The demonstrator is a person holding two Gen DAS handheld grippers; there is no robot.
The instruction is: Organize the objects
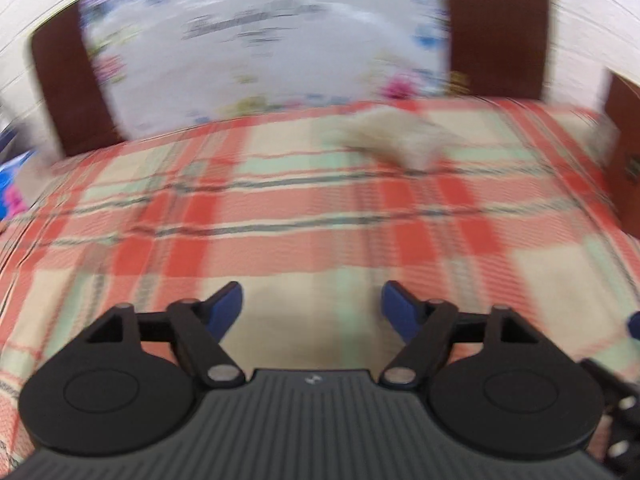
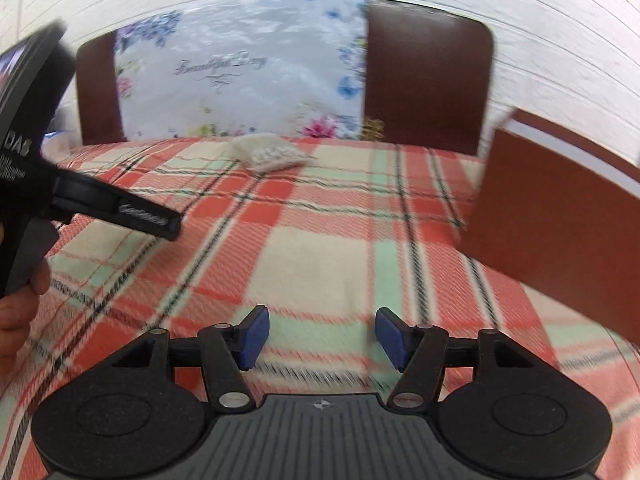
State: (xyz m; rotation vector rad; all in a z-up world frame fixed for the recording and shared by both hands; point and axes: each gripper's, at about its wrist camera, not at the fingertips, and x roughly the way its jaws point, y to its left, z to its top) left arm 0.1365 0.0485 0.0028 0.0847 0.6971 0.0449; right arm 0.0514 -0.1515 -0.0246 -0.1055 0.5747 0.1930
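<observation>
A woven, ribbed cloth in red, cream and green plaid covers the bed. The far brown wooden headboard looks smooth beside a glossy white floral pillow. Matt black plastic arms carry the blue pads.

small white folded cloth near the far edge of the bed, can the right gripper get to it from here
Probably yes. The small white folded cloth lies alone on the red and green plaid blanket, with bare blanket between it and the right gripper, whose jaws stand open and empty. It is still well ahead, so a forward reach is needed.
</observation>
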